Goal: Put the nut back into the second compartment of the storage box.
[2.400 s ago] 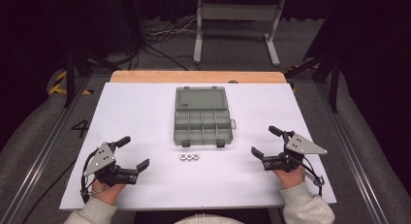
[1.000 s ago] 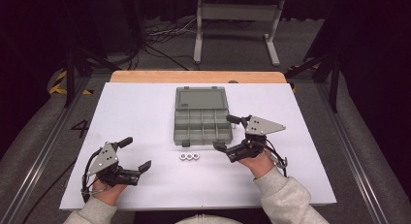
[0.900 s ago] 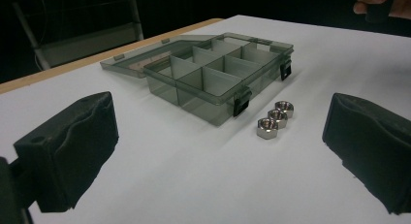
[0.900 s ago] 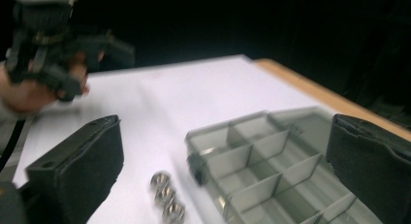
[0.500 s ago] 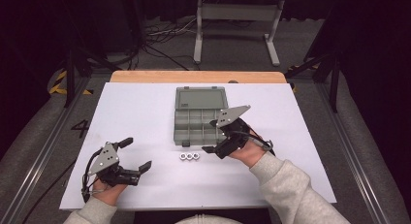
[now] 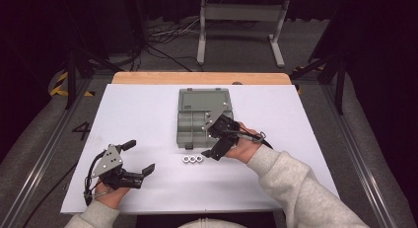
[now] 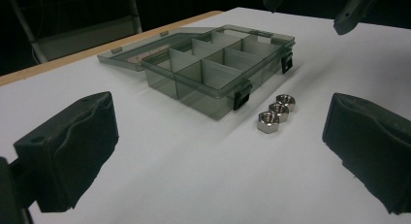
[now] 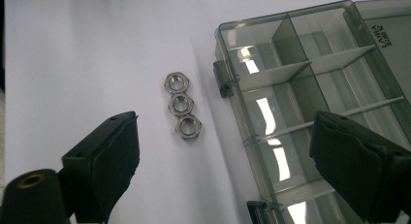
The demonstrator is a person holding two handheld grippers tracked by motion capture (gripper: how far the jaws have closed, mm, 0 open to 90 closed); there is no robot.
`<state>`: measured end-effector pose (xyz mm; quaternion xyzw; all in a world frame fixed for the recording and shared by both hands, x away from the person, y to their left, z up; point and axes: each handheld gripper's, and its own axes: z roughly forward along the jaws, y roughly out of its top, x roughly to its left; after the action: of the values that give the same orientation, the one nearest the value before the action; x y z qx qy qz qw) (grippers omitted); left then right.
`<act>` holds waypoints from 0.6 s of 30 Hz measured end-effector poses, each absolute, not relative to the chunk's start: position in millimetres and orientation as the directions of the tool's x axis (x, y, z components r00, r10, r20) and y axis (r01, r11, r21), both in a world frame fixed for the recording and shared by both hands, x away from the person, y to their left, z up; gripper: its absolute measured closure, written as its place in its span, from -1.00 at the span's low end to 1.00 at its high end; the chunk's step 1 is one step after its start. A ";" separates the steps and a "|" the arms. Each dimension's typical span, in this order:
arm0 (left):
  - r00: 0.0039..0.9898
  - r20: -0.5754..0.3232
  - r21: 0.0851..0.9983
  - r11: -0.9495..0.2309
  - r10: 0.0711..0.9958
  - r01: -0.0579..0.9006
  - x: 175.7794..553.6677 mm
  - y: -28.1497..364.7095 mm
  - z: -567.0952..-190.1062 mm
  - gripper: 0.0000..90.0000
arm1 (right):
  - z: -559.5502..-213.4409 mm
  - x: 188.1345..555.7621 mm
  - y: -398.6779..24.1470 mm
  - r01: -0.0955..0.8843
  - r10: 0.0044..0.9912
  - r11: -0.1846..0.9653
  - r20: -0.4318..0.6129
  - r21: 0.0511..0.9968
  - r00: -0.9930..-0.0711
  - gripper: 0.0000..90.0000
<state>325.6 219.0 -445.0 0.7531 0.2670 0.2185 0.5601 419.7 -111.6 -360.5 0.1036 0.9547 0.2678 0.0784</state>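
Note:
Three steel hex nuts (image 6: pixel 193 159) lie touching in a short row on the white table, just in front of an open grey compartment box (image 6: pixel 204 119). My right gripper (image 6: pixel 213 139) hovers at the box's front right corner, just right of the nuts. Its jaws are open and have just been closing a little, with nothing gripped. In the right gripper view the nuts (image 8: pixel 181 105) lie ahead of the left jaw and the box (image 8: pixel 315 103) ahead of the right. My left gripper (image 6: pixel 139 156) rests open at the front left, facing the nuts (image 7: pixel 275 112) and the box (image 7: pixel 218 64).
The box's lid (image 6: pixel 205 98) lies flat behind its compartments, which look empty. The white sheet (image 6: pixel 138 114) covers the table up to a wooden strip (image 6: pixel 197 78) at the far edge. Dark floor, cables and a metal stand lie beyond.
My right hand has moved left from the right side of the table to the box's front right corner, beside the nuts. The left gripper has stayed put.

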 end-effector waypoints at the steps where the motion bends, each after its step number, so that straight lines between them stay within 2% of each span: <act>1: 0.761 0.028 0.962 -0.225 0.648 0.157 325.7 218.9 -445.2 -0.99 | -360.9 420.4 -110.0 0.155 0.236 0.846 -0.098 0.511 -0.967 -0.72; 12: 0.761 0.033 0.961 -0.230 0.648 0.154 325.9 219.6 -444.8 -0.99 | -381.0 421.8 -87.9 0.143 0.186 0.920 -0.086 0.364 -0.979 -0.55; 17: 0.761 0.031 0.961 -0.229 0.648 0.156 325.9 219.8 -444.9 -0.99 | -392.1 422.5 -80.7 0.148 0.179 0.927 -0.060 0.346 -0.982 -0.39; 18: 0.761 0.030 0.961 -0.229 0.648 0.157 325.8 219.8 -444.9 -0.99 | -394.5 422.5 -79.0 0.145 0.173 0.929 -0.053 0.340 -0.983 -0.29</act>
<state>325.8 219.8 -444.9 0.7526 0.2674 0.2193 0.5603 422.5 -79.0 -394.5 0.0811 0.9813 0.1698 0.0412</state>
